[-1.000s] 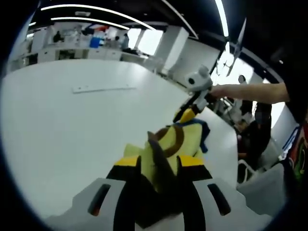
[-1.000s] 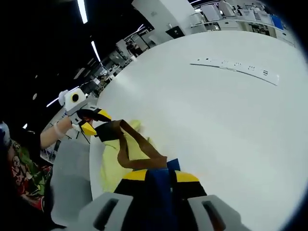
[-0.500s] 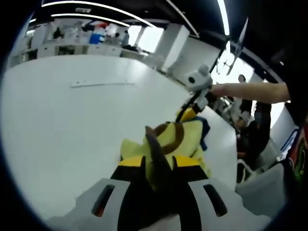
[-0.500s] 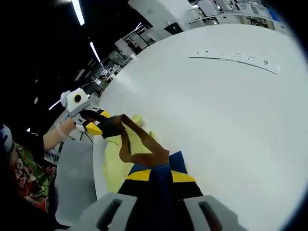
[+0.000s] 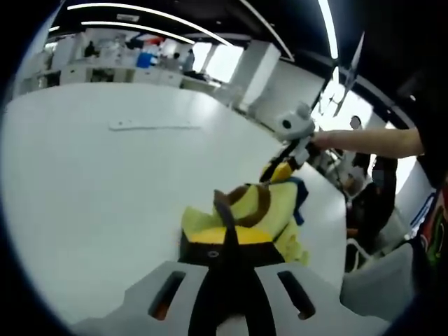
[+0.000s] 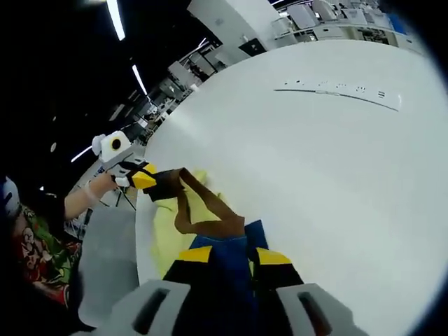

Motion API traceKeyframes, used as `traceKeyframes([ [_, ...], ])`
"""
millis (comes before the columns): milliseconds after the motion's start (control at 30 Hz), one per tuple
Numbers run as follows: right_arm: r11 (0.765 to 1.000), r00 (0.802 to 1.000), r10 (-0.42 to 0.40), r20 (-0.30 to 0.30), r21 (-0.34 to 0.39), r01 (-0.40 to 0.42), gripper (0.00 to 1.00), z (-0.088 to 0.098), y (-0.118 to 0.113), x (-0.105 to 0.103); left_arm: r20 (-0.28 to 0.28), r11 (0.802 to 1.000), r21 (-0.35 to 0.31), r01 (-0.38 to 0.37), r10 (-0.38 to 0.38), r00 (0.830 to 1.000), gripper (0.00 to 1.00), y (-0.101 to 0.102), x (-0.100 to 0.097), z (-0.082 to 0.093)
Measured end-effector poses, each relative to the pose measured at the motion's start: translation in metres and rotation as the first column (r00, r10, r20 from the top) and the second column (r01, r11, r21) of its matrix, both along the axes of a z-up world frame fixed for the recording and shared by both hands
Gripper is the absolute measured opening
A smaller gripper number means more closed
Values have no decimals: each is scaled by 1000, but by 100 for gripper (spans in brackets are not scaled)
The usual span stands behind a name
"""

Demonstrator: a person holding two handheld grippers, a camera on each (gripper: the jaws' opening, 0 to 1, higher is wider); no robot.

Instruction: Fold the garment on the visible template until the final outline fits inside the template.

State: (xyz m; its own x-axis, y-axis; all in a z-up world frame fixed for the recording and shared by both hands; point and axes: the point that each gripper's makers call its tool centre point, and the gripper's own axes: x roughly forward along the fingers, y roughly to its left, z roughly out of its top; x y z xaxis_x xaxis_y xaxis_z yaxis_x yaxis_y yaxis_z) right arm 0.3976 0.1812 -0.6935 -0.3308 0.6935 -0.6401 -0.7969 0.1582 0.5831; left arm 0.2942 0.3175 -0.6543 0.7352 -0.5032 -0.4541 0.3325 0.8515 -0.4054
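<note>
In the left gripper view, the left gripper (image 5: pixel 225 253) has its jaws clenched on a dark brown strap of the garment (image 5: pixel 255 210), a yellow piece with brown trim and a blue part, which lies bunched on the white tabletop (image 5: pixel 91 182) just ahead of the jaws, near the table's edge. In the right gripper view, the right gripper (image 6: pixel 227 256) has its jaws clamped on the blue part of the same garment (image 6: pixel 175 224), with the brown trim looping away from them across the yellow cloth. Each view catches the other gripper at the far end of the cloth: the right gripper (image 5: pixel 283 168) appears in the left gripper view with a person's bare forearm (image 5: pixel 367 140) behind it, and the left gripper (image 6: pixel 143 178) appears in the right gripper view, gripping the dark strap, with a hand behind it. No writing can be read. A long white strip (image 6: pixel 339 94) with small dark marks lies well apart on the tabletop. Beyond the table, the room is dim, with ceiling light strips (image 5: pixel 140 14) and distant white benches.
</note>
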Motion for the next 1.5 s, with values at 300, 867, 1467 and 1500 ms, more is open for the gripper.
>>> traceKeyframes([
  [300, 1000, 999, 11, -34, -23, -12, 23, -5, -3, -4, -14, 1000, -19, -13, 13, 1000, 0, 2, -2, 2],
  [867, 1000, 998, 14, -58, -10, -15, 0, 1, -8, -7, -18, 999, -12, -34, 34, 999, 0, 9, -3, 2],
  [1467, 970, 990, -123, 74, 220, 105, 0, 61, -12, -1, 73, 991, 10, -133, 132, 989, 0, 30, 6, 30],
  [1500, 964, 987, -137, 81, 239, 114, 0, 66, -13, 0, 83, 991, 12, -136, 135, 987, 0, 31, 6, 33],
])
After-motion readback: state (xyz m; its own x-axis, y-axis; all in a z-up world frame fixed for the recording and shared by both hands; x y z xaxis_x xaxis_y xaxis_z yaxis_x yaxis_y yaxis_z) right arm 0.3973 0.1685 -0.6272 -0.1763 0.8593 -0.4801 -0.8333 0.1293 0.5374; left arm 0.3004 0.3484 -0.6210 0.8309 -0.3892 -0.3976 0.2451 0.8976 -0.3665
